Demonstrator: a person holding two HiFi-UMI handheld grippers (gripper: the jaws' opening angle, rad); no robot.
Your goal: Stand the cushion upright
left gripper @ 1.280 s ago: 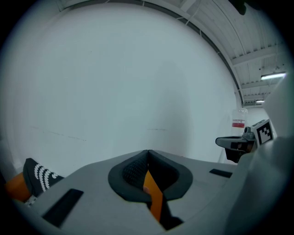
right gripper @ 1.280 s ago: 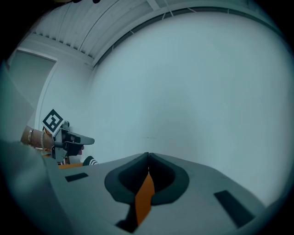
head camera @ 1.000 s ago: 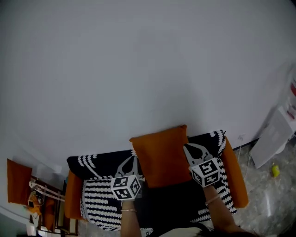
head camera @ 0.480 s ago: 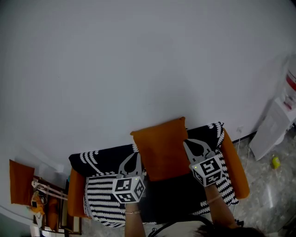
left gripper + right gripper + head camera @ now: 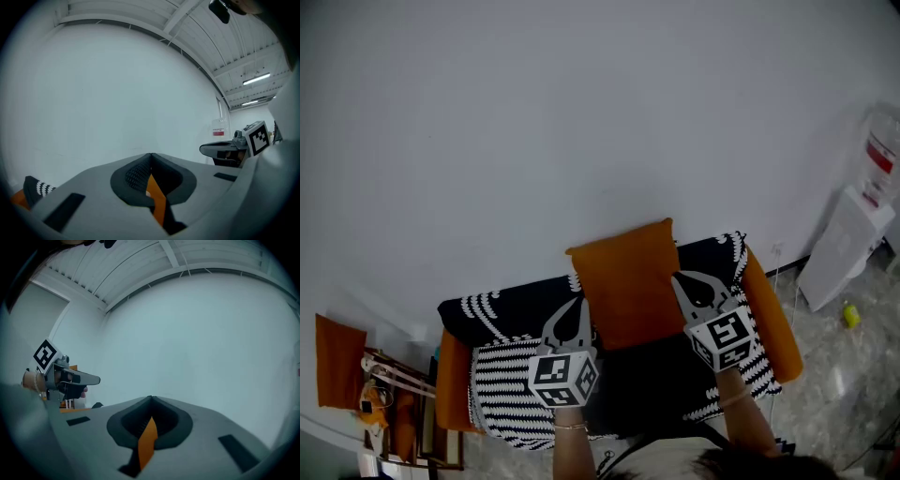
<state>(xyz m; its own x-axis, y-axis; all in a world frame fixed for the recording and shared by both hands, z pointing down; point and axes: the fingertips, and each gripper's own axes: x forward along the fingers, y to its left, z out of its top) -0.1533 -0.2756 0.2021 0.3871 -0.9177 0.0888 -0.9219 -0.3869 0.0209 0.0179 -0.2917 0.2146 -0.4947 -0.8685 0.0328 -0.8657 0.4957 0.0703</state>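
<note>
The scene is viewed by the head camera from above, steeply downward and from some distance, with the white wall (image 5: 581, 112) far and the armchair (image 5: 769, 323) near. Each gripper camera is mounted close behind its own jaws and aimed level at that wall. The left gripper (image 5: 579, 305) is seen at the left edge of the right gripper view, the right gripper (image 5: 678, 278) at the right edge of the left one. The wall and the orange cushion (image 5: 626, 291) are shared by all three views.

The cushion (image 5: 623, 291) was plain orange. Around it the throw (image 5: 502, 384) was black with white stripes. Right of the cushion, the sofa arm (image 5: 773, 328) was orange too. My left gripper (image 5: 578, 302) and right gripper (image 5: 678, 277), flanking it, bore black-and-white squares.
</note>
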